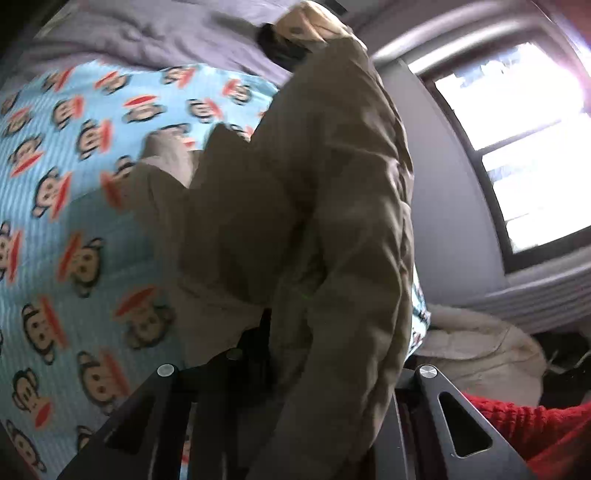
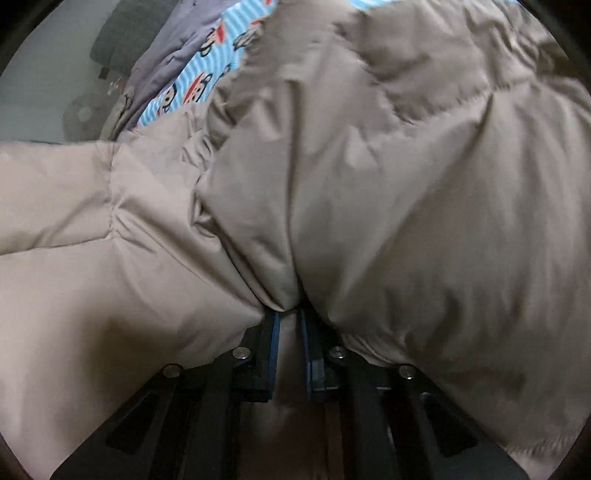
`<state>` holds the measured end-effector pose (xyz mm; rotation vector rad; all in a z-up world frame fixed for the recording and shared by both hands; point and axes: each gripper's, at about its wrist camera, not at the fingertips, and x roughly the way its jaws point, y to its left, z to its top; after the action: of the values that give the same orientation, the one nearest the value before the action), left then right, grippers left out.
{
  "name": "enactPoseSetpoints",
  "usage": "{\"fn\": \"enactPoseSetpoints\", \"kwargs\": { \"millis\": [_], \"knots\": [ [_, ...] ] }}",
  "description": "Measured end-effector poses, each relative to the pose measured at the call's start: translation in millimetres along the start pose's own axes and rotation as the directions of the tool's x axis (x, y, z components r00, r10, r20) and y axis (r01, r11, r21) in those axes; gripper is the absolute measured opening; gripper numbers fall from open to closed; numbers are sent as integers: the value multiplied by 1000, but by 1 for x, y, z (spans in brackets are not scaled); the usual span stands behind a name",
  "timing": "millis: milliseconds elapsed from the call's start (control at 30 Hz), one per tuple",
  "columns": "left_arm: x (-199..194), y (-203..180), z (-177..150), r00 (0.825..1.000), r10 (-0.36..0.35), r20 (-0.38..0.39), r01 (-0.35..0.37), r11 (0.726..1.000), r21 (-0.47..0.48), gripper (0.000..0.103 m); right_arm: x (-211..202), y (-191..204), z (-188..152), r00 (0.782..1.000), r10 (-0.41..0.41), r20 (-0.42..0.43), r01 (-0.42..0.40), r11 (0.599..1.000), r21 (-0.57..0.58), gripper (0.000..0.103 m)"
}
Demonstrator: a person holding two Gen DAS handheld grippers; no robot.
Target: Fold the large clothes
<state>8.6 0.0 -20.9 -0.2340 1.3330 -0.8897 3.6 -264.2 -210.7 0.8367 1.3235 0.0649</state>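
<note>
A tan puffer jacket (image 1: pixel 325 192) fills the middle of the left wrist view, stretched up off a bed sheet (image 1: pixel 74 206) that is light blue with a monkey print. My left gripper (image 1: pixel 291 332) is shut on the jacket's near end, and the fabric hides its fingertips. At the jacket's far end a dark blurred shape (image 1: pixel 280 48) sits against the cloth. In the right wrist view the same jacket (image 2: pixel 406 184) bulges around my right gripper (image 2: pixel 288 314). Its blue-padded fingers (image 2: pixel 273 332) pinch a fold of the fabric between them.
A grey duvet (image 1: pixel 147 33) lies beyond the printed sheet. A bright window (image 1: pixel 517 147) is on the right, with a cream garment (image 1: pixel 480 354) and a red knit (image 1: pixel 535 424) below it. A dark grey pillow (image 2: pixel 125 33) shows at the upper left of the right wrist view.
</note>
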Motion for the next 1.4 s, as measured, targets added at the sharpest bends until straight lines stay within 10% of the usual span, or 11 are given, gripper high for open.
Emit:
{"fn": "enactPoseSetpoints", "kwargs": {
  "millis": [267, 533, 700, 833, 900, 967, 1000, 1133, 1300, 1333, 1400],
  "knots": [
    [38, -71, 4, 993, 120, -24, -118, 992, 51, 23, -3, -34, 19, 969, 213, -125, -187, 963, 192, 6],
    [100, -116, 6, 977, 195, -84, -186, 977, 101, 23, -131, -78, -9, 994, 111, 27, -112, 992, 54, 10],
    [168, -131, 15, 980, 106, -170, -82, 987, 139, 52, -183, -140, -45, 992, 71, 102, -86, 984, 154, 10],
    [222, -131, 24, 968, 77, -239, -43, 989, 143, 52, -215, -177, -79, 990, 38, 139, -68, 973, 222, 11],
    [240, -128, 29, 962, 42, -268, -12, 994, 113, 64, -229, -182, -97, 986, 46, 161, -83, 970, 228, 27],
    [250, -125, 37, 959, 2, -284, 19, 997, 71, 64, -245, -184, -116, 978, 77, 194, -119, 969, 216, 83],
    [253, -124, 41, 956, -11, -292, 28, 998, 56, 64, -251, -181, -122, 971, 106, 214, -149, 969, 199, 83],
    [263, -128, 47, 947, -24, -321, 36, 999, 32, 64, -267, -160, -140, 951, 212, 223, -236, 968, 89, 83],
    [264, -153, 54, 943, 38, -331, -1, 994, 113, 64, -237, -118, -127, 971, 157, 183, -150, 987, -52, 83],
    [256, -160, 55, 949, 56, -311, -11, 989, 145, 64, -231, -114, -124, 973, 142, 184, -135, 990, -47, 78],
    [225, -171, 62, 973, 87, -213, -40, 975, 218, 64, -213, -116, -113, 982, 41, 182, -41, 999, -4, 22]
  ]
}}
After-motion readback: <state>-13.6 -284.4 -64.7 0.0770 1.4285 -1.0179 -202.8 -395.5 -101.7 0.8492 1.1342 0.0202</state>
